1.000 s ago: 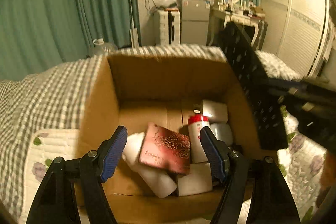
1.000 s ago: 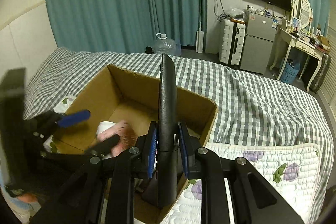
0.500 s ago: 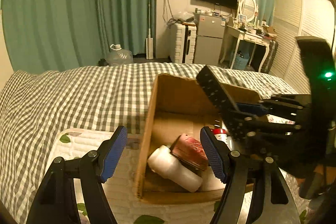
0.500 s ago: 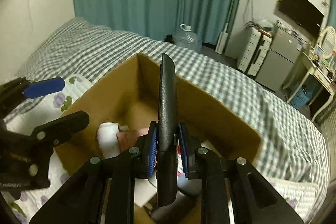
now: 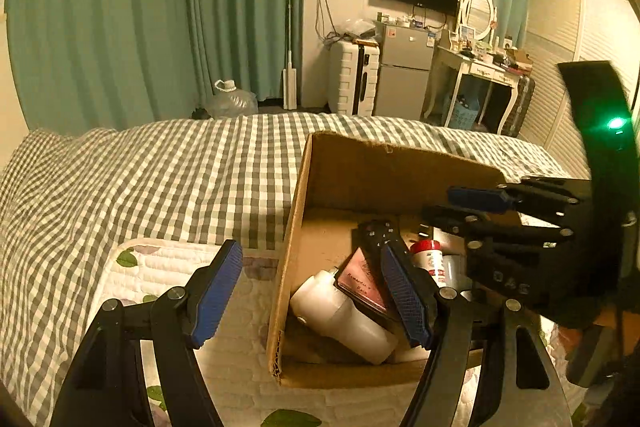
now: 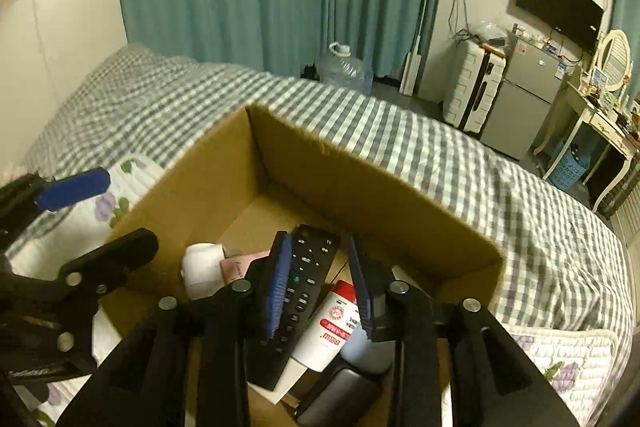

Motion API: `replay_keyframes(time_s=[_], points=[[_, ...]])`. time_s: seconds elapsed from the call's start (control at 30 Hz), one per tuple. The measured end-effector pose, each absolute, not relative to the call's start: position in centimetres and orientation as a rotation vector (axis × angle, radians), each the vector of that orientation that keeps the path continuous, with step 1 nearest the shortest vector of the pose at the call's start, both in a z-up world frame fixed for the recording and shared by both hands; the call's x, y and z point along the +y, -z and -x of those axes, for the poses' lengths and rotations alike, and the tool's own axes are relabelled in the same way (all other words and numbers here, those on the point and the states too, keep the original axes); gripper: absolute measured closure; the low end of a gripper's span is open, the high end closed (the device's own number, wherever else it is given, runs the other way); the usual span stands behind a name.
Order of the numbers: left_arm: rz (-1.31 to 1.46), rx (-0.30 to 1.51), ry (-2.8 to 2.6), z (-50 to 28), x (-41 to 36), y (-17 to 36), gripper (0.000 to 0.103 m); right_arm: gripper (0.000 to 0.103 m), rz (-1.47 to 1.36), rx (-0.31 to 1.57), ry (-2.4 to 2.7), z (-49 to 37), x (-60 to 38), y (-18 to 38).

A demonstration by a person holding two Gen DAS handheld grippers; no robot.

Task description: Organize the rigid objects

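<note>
An open cardboard box (image 6: 320, 179) stands on the bed. In it lie a black remote (image 6: 308, 275), buttons up, a white bottle (image 6: 200, 267), a pink carton (image 6: 240, 265) and a red-capped tube (image 6: 336, 319). My right gripper (image 6: 317, 243) hangs over the box with its jaws opening. The remote lies loose below them, and neither pad presses on it. In the left wrist view my left gripper (image 5: 308, 267) is open wide and holds nothing, astride the left wall of the box (image 5: 360, 167). That view also shows the remote (image 5: 376, 233), the bottle (image 5: 340, 315) and the right gripper (image 5: 452, 207).
A checked blanket (image 5: 180, 179) covers the bed, with a white quilted flower mat (image 5: 168, 267) under the box's near side. Beyond the bed stand teal curtains, a water jug (image 6: 344, 69), a white suitcase (image 6: 476, 87), a small fridge and a dressing table.
The remote stood on edge in the right gripper's shut jaws; now it lies flat in the box and the jaws have parted. The left gripper has drawn back to the box's left wall.
</note>
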State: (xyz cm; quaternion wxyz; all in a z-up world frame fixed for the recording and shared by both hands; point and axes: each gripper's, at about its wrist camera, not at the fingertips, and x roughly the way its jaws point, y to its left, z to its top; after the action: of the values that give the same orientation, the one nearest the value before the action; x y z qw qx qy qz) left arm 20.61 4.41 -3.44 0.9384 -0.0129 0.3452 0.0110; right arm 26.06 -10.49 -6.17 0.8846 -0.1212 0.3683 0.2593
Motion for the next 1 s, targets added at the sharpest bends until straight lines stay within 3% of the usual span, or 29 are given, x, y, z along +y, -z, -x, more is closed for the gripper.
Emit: replay_keyframes(time_s=[0.13,0.23,0.4,0.57,1.0], points=[[0.020,0.666,-0.020,-19.5,3.8,2.2,0.029,0.073,0.206,0.722,-0.503,-24.2,-12.7,3.9],[0.001,0.615,-0.021,-18.0,3.0,0.8,0.029,0.060,0.189,0.661,-0.449,-22.5,-14.3,1.7],[-0.036,0.479,-0.036,-14.2,1.5,-2.5,0.028,0.049,0.126,0.542,-0.393,-18.0,-17.2,-1.8],[-0.040,0.366,-0.044,-10.8,0.7,-4.6,0.027,0.001,0.070,0.440,-0.307,-12.7,-19.8,-3.0],[-0.070,0.311,-0.078,-4.9,0.0,-3.1,0.026,0.000,0.001,0.373,-0.225,-5.9,-21.5,0.0]])
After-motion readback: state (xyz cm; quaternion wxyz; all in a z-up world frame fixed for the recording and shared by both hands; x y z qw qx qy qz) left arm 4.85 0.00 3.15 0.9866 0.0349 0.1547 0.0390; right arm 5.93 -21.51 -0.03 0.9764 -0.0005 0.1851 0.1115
